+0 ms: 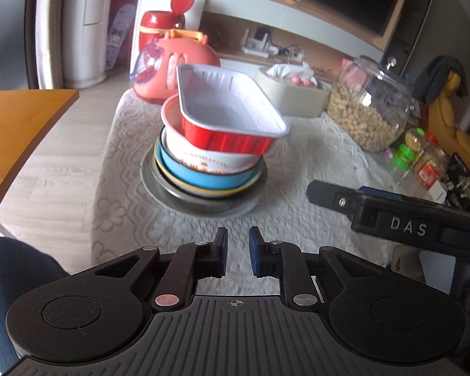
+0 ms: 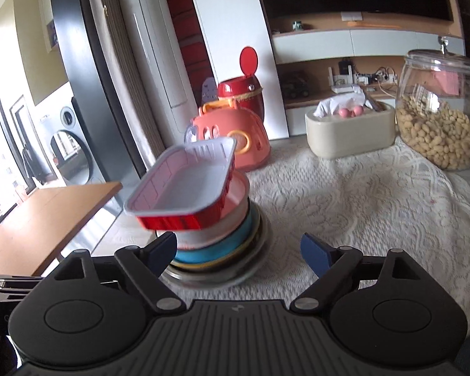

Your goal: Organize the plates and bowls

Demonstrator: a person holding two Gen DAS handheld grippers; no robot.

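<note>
Surface: a tabletop (image 1: 297, 163) covered by a white lace cloth with a raised floral pattern.
Stack: dishes piled near the cloth's left edge; a red foil tray (image 1: 228, 116) with a white inside sits tilted on top, its one end overhanging.
Under the tray: a white bowl (image 1: 210, 159) with orange print, then a blue bowl (image 1: 203, 177), a yellow rim, a dark dish and a metal plate (image 1: 203, 210) at the bottom, resting on the cloth.
Left gripper (image 1: 237, 252): jaws nearly pressed together with nothing between them, held over bare cloth just short of the stack.
Right gripper (image 2: 238, 252): jaws spread wide, empty, with the stack's lower part showing between them; the left pad is close by the bowls, and contact cannot be told.
Behind the stack: a pink plastic carrier (image 1: 178, 69) and a red bin (image 1: 163, 28) with its lid up.
Right side of the cloth: a cream tissue box (image 2: 351, 131) and a glass jar of peanuts (image 2: 441, 119).
Room: pale wood floor, a wooden side table (image 1: 18, 125) at left, a white tall unit, a wall shelf under a dark screen.
</note>
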